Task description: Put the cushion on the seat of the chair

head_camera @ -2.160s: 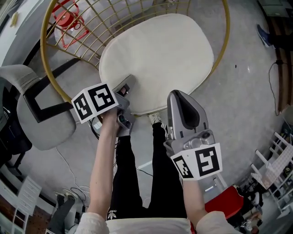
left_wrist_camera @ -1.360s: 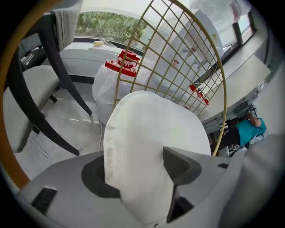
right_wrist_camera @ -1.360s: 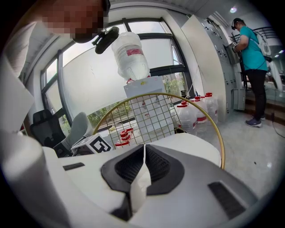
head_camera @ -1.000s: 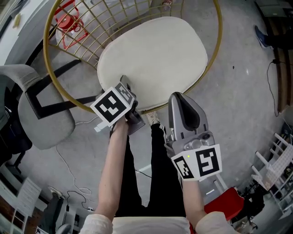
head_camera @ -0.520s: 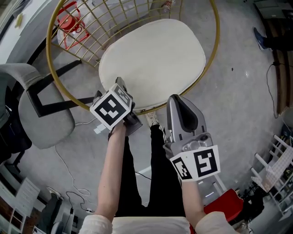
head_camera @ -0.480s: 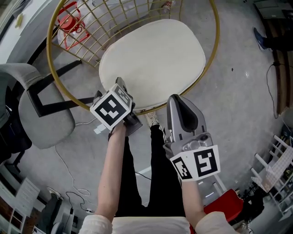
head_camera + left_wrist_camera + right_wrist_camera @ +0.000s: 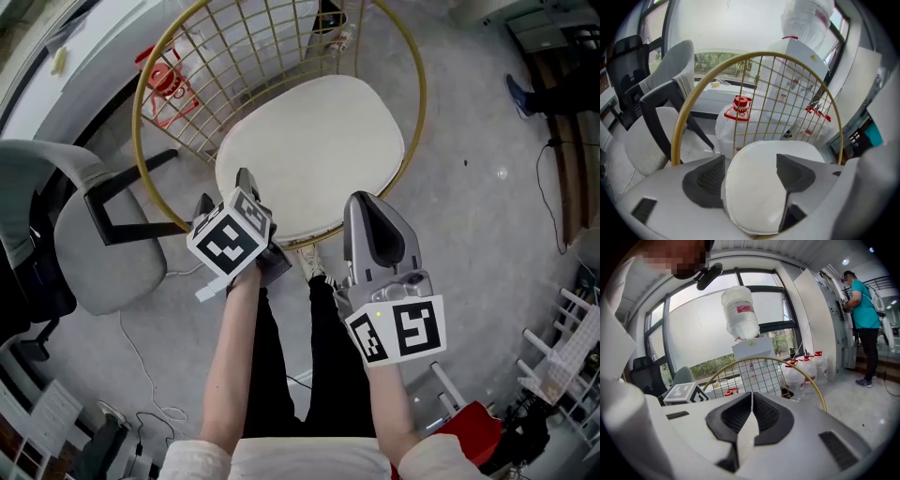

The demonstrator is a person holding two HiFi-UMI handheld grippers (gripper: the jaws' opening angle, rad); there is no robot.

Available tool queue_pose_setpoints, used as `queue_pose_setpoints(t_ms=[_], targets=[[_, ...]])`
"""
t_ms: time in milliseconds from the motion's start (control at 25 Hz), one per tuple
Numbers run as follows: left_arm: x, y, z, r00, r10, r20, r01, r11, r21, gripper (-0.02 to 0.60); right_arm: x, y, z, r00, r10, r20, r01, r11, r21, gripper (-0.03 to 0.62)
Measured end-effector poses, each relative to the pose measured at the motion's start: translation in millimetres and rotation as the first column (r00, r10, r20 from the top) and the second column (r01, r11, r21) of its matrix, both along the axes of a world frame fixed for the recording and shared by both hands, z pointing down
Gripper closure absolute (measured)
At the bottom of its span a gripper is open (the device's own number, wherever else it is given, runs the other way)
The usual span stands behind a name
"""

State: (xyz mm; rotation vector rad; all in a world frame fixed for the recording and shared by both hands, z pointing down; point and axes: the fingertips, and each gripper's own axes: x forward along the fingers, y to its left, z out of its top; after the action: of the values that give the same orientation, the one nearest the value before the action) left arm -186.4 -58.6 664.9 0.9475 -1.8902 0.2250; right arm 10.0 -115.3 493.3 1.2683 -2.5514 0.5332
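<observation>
The white oval cushion (image 7: 314, 150) lies flat on the seat of the round gold wire chair (image 7: 412, 112). My left gripper (image 7: 246, 187) hovers at the cushion's near left edge. In the left gripper view that gripper (image 7: 750, 173) is open, and the cushion (image 7: 759, 187) shows between and beyond the jaws, with the gold chair back (image 7: 764, 56) behind it. My right gripper (image 7: 364, 208) is held just short of the cushion's near edge. In the right gripper view it (image 7: 751, 401) is shut with nothing in it, pointing over the chair rim (image 7: 808, 376).
A grey office chair (image 7: 84, 234) stands to the left and a red object (image 7: 167, 80) sits behind the wire back. Water bottles (image 7: 806, 369) and a dispenser (image 7: 740, 319) stand by the window. A person in a teal shirt (image 7: 862, 310) is at the far right. My legs (image 7: 281, 347) are below the grippers.
The left gripper has drawn back a little from the cushion's front edge and turned, its marker cube now facing up. The right gripper has barely moved. The cushion has stayed on the seat.
</observation>
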Motion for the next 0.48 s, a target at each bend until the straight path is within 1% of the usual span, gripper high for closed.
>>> queue_pose_setpoints(t_ms=[120,160,200,240,280,320,360,400,480], targets=[[7,-16,-41,0.998,0.051,-0.038,-0.047,0.995,0.092,0.230,0,-6,-29,1.000,0.007,-0.018,-0.007,0.999,0.032,0.571],[10,-19,-57,0.997,0.063,-0.042,-0.058,0.992,0.112,0.232,1,-8,-41,1.000,0.013,-0.020,-0.012,0.999,0.037,0.571],[10,-23,-75,0.997,0.076,-0.031,-0.071,0.990,0.125,0.246,1,-11,-54,1.000,0.018,-0.020,-0.017,0.999,0.045,0.571],[8,-30,-95,0.996,0.087,-0.006,-0.086,0.987,0.138,0.274,-1,-17,-68,1.000,0.021,-0.019,-0.020,0.998,0.064,0.571],[3,-39,-117,0.995,0.094,0.031,-0.098,0.983,0.156,0.319,-6,-25,-86,1.000,0.021,-0.022,-0.019,0.995,0.095,0.571],[-3,-48,-140,0.993,0.094,0.074,-0.106,0.979,0.174,0.391,-10,-33,-104,0.999,0.020,-0.027,-0.016,0.991,0.130,0.571],[-9,-55,-164,0.989,0.091,0.117,-0.112,0.975,0.190,0.494,-14,-39,-123,0.999,0.018,-0.032,-0.012,0.987,0.163,0.571],[-12,-60,-187,0.984,0.091,0.155,-0.122,0.971,0.208,0.542,-16,-42,-141,0.999,0.016,-0.035,-0.009,0.982,0.188,0.571],[-13,-68,-235,0.975,0.101,0.200,-0.153,0.951,0.267,0.568,-19,-43,-178,0.999,0.015,-0.034,-0.007,0.974,0.225,0.571]])
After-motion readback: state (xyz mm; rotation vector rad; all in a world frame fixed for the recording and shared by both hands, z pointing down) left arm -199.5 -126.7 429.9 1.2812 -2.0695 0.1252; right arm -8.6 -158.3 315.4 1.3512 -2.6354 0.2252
